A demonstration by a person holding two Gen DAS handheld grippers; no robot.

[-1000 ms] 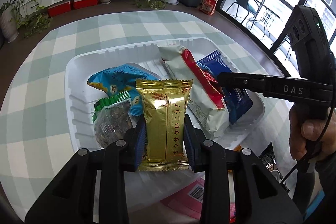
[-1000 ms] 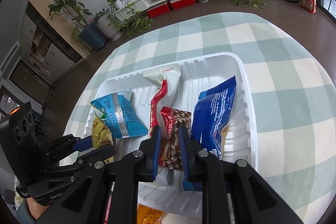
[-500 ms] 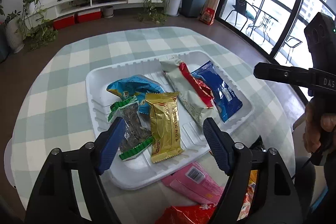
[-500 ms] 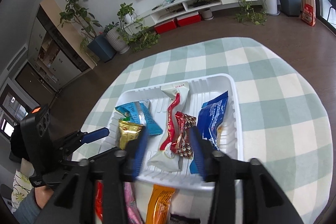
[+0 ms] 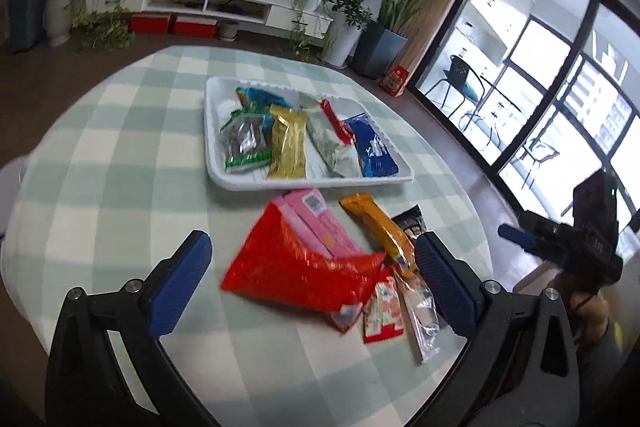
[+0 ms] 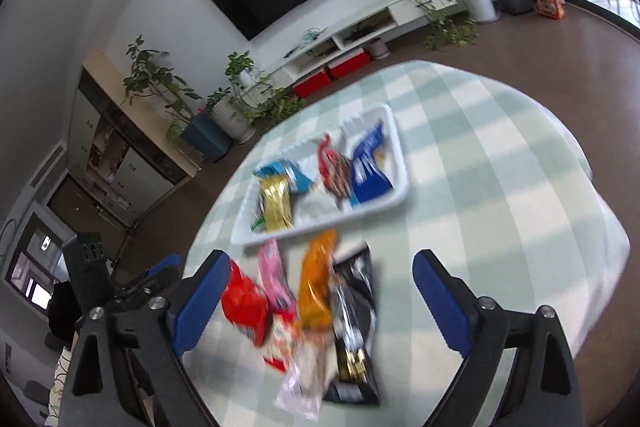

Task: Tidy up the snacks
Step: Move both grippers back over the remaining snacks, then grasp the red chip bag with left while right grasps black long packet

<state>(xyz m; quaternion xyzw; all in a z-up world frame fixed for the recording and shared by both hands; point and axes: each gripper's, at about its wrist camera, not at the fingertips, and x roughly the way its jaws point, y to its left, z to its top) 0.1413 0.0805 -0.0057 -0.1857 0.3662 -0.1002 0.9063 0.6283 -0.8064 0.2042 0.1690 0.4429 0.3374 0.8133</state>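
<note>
Near side of the tray (image 5: 236,183), loose snacks (image 5: 304,267) lie on the counter (image 5: 120,163). Our left tongs (image 5: 312,277) and right tongs (image 6: 320,297) have just been opening, both released and empty. We're between placements; next we grab the red pack (image 5: 292,267).

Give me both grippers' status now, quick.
Left gripper: jaws just opened wide, holding nothing.
Right gripper: jaws just opened wide, holding nothing.
</note>
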